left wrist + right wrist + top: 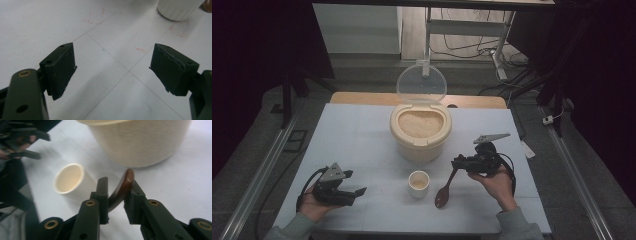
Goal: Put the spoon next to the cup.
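High view: on the pale grey counter (362, 135), a dark brown wooden spoon (446, 186) slanting, bowl down on the surface just right of the small cream ceramic cup (419, 183), handle rising up and right into the right tool (457, 163). Long axis running from near the cup's base toward the right hand, so clearly the nearer hand for any coming move. Behind both, a round cream rice container (420, 131) full of grains, clear hinged lid (421, 82) standing upright. Left tool (358, 192) well apart at the front left, aimed toward the cup.

Left gripper view: left tool (112, 62) released, jaws spread wide over bare counter (112, 100), nothing between them. Cup (177, 10) at the upper right, a sliver of spoon (208, 5) past it.

Right gripper view: right tool (118, 183) slackened, spoon handle (122, 191) leaning across the gap between the jaws rather than clamped flat, so judged let go or nearly so. Cup (68, 178) to the left, mouth open and unobstructed; container (140, 142) looming close ahead, the one thing to steer round when lifting away. Left tool (25, 142) far off at the upper left.
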Motion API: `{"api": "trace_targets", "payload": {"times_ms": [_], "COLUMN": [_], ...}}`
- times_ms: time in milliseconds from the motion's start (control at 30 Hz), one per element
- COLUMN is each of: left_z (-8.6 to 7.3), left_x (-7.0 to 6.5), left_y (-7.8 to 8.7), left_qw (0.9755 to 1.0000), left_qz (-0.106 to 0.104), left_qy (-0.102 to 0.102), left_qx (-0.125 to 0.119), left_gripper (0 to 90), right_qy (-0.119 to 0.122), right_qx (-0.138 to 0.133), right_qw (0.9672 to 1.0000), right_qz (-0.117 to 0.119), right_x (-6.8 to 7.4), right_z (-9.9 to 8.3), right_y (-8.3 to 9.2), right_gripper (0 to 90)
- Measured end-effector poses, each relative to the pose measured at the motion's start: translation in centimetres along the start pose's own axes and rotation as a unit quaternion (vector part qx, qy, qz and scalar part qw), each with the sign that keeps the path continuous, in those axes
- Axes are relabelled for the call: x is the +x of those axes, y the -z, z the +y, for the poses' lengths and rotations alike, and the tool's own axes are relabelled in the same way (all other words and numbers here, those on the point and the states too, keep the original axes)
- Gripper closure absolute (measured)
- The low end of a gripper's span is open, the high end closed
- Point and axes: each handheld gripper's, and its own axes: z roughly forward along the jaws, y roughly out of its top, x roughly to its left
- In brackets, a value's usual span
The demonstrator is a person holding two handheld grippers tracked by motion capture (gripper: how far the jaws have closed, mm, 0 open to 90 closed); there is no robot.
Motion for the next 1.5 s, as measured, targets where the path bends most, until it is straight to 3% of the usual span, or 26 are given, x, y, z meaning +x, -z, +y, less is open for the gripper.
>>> {"api": "trace_targets", "payload": {"times_ms": [200, 500, 733, 967, 1033, 1167, 1267, 1500], "left_z": [0.0, 0.0, 0.0, 0.0, 0.0, 0.0, 0.0, -0.1], "left_x": [0.0, 0.0, -0.1, -0.1, -0.1, -0.1, -0.1, 0.0], "left_y": [0.0, 0.0, 0.0, 0.0, 0.0, 0.1, 0.1, 0.2], "left_qw": [1.0000, 1.0000, 1.0000, 1.0000, 1.0000, 1.0000, 1.0000, 1.0000], "left_qz": [-0.001, -0.001, -0.001, -0.002, -0.002, -0.002, -0.001, -0.001], "left_qy": [0.000, 0.000, -0.001, -0.002, -0.002, -0.001, -0.001, 0.000], "left_qx": [0.000, 0.000, 0.000, 0.002, 0.002, 0.000, -0.001, -0.001], "left_gripper": [19.5, 19.5, 19.5, 19.6, 19.5, 19.5, 19.5, 19.5], "right_qy": [0.016, -0.003, -0.002, -0.006, -0.009, -0.005, 0.016, 0.060], "right_qx": [0.006, 0.028, 0.052, 0.060, 0.051, 0.014, 0.003, -0.027], "right_qw": [0.9980, 0.9946, 0.9867, 0.9816, 0.9811, 0.9836, 0.9879, 0.9906], "right_qz": [-0.060, -0.100, -0.154, -0.181, -0.187, -0.180, -0.154, -0.120], "right_x": [-1.4, -3.4, -3.5, -3.2, -3.2, -3.2, -2.8, -1.7], "right_z": [-0.5, -1.5, -2.0, -2.0, -2.0, -1.9, -2.1, -3.5], "right_y": [-2.0, -4.6, -5.5, -6.0, -5.9, -4.8, -3.7, -1.5], "right_gripper": [62.4, 52.5, 45.4, 39.0, 37.7, 38.1, 37.4, 40.0]}}
